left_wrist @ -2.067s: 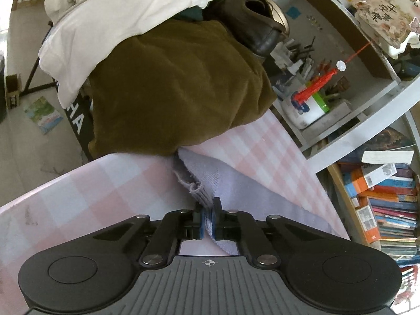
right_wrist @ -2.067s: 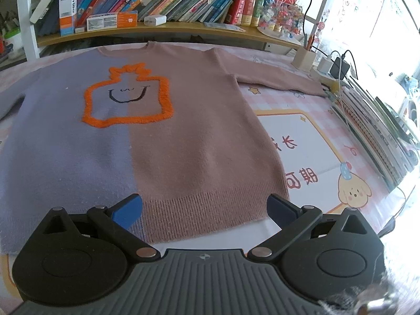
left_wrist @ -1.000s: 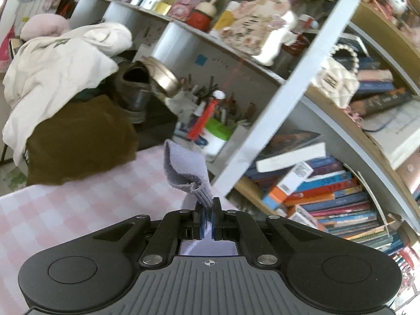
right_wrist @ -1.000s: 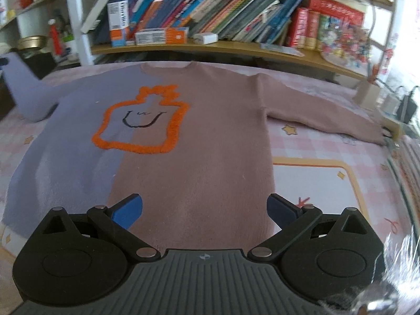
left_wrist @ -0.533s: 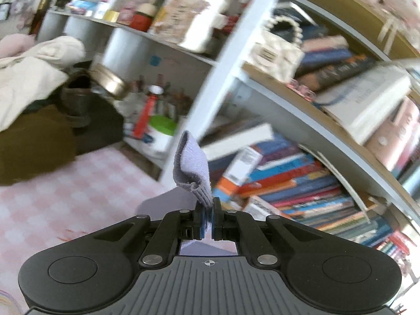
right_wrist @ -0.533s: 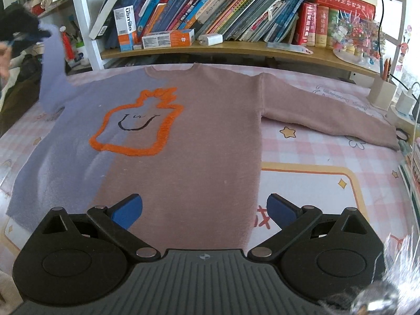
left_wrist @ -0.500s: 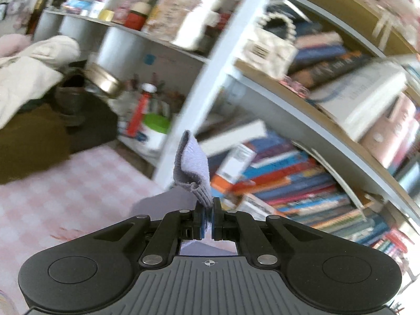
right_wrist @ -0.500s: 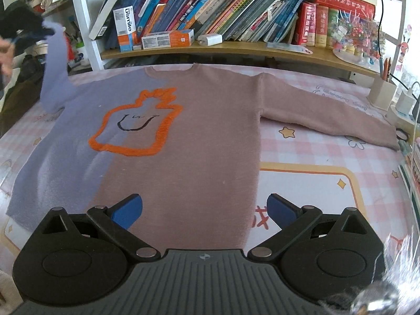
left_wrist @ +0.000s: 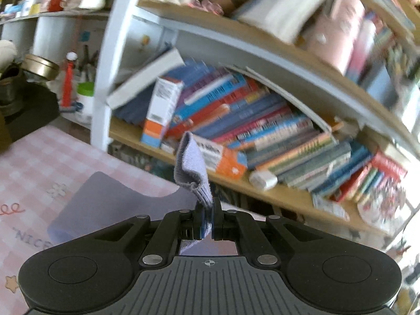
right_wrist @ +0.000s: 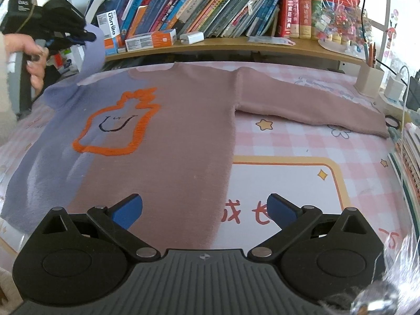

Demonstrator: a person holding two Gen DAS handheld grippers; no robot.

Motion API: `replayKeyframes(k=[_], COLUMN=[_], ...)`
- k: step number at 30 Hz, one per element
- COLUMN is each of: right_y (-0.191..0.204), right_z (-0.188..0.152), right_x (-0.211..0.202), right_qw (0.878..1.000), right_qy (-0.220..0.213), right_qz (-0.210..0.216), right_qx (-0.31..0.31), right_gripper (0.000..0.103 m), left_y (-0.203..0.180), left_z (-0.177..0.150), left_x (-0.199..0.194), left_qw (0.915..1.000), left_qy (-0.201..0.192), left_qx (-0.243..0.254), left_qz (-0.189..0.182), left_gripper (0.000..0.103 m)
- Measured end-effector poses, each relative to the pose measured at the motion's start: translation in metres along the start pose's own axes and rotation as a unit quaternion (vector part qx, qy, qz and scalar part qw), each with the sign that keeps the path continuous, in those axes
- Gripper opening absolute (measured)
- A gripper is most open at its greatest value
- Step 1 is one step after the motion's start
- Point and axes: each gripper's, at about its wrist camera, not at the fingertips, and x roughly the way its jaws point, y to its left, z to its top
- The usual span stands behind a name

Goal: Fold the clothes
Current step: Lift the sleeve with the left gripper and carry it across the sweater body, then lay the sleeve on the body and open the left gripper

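A sweater, lavender on the left half and dusty pink on the right with an orange outlined figure, lies flat on the pink checked tablecloth. My left gripper is shut on the cuff of the lavender sleeve and holds it up in the air; it also shows in the right wrist view, raised at the far left over the shoulder. The pink sleeve lies stretched out to the right. My right gripper is open and empty above the sweater's hem.
A wooden shelf with rows of books runs along the table's far edge. A pen holder and chargers stand at the right. A stack of books lies at the right edge. Brown and white clothes sit off the left end.
My left gripper has lifted the lavender sleeve cuff off the table and swung it right, toward the sweater body. My right gripper stayed open and drew back slightly.
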Motion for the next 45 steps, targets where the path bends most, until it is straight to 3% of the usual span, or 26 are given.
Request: replayKeyframes(k=[7,19,22,25,27,29,34,38,42,45], right_y=[-0.004,-0.015,-0.018,-0.019,-0.020,-0.019,-0.017,-0.013,-0.009,-0.005], right_z=[0.000,-0.006,-0.008,-0.009,-0.009,-0.009,-0.006,-0.004,0.000,0.003], right_x=[0.001,-0.006,-0.008,-0.007,-0.007,-0.008,-0.008,-0.005,0.001,0.006], right_qw=[1.000,0.999,0.999,0.999,0.999,0.999,0.999,0.999,1.000,1.000], right_qy=[0.008,0.014,0.016,0.020,0.022,0.021,0.016,0.014,0.016,0.019], right_qz=[-0.003,-0.025,-0.028,-0.030,-0.029,-0.030,-0.025,-0.016,-0.006,0.000], right_qx=[-0.004,0.015,0.020,0.024,0.027,0.029,0.033,0.030,0.026,0.022], right_gripper=[0.102,0.102,0.102,0.102,0.102,0.102,0.102,0.102,0.102,0.102], left_y=[-0.022,-0.039,-0.045,-0.051,-0.054,-0.054,-0.044,-0.016,0.022,0.056], left_z=[-0.019,-0.034,-0.040,-0.046,-0.050,-0.050,-0.042,-0.047,-0.064,-0.071], left_x=[0.011,0.031,0.041,0.049,0.053,0.046,0.017,-0.013,-0.042,-0.062], left_qw=[0.9993,0.9976,0.9957,0.9929,0.9905,0.9897,0.9884,0.9912,0.9902,0.9882], left_qy=[0.016,0.039,0.059,0.086,0.102,0.096,0.070,0.056,0.065,0.077], left_qx=[0.034,0.049,0.061,0.067,0.060,0.054,0.051,0.082,0.123,0.124], left_qz=[-0.007,-0.031,-0.037,-0.050,-0.070,-0.092,-0.125,-0.088,-0.015,0.049], left_gripper=[0.003,0.003,0.004,0.014,0.040,0.052,0.055,0.055,0.055,0.055])
